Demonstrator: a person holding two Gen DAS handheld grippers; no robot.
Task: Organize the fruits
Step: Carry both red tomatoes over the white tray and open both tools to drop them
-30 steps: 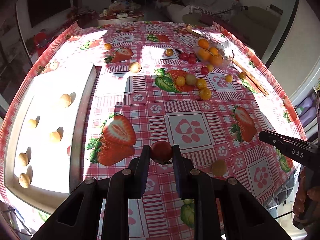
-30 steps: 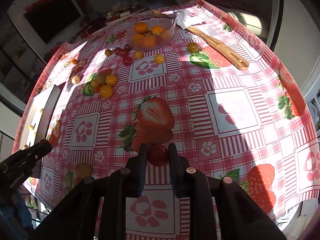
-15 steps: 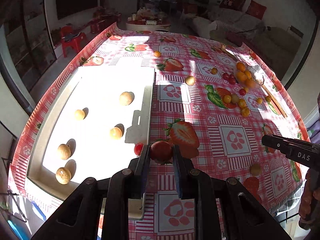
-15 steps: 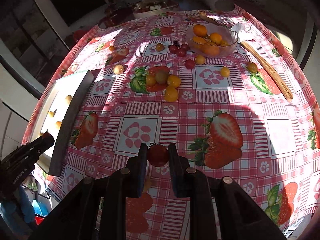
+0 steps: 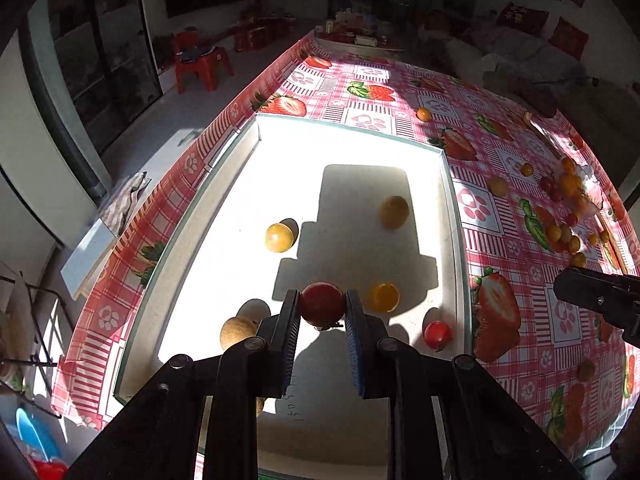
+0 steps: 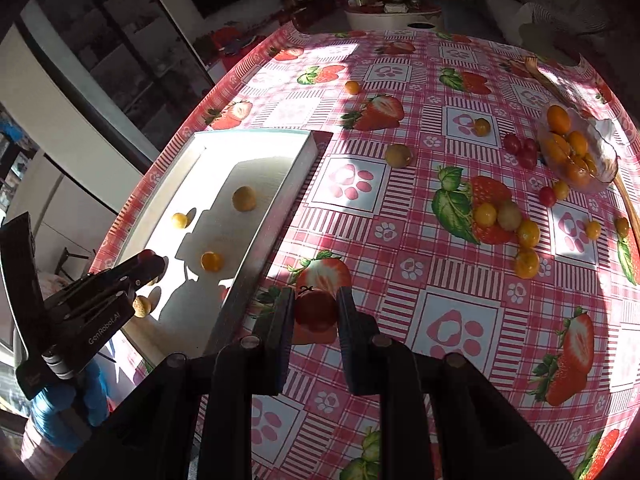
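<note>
My left gripper [image 5: 322, 310] is shut on a red tomato [image 5: 322, 304] and holds it above the white tray [image 5: 352, 132], over its near half. The tray holds several yellow and brown fruits [image 5: 279, 237] and a small red tomato [image 5: 437, 334] by its right wall. My right gripper [image 6: 314, 310] is shut on another red tomato [image 6: 316, 310], above the tablecloth just right of the tray's wall [image 6: 256, 260]. The left gripper [image 6: 154, 264] also shows in the right wrist view, over the tray.
A glass bowl [image 6: 600, 178] of orange fruits stands at the far right, with a wooden spoon [image 6: 538, 72] beside it. Several yellow and red fruits [image 6: 502, 216] lie loose on the strawberry tablecloth [image 6: 460, 320]. The table edge runs left of the tray.
My left gripper has moved left with its tomato, from beside the tray's wall to over the tray. My right gripper has moved left toward the tray, still holding its tomato.
</note>
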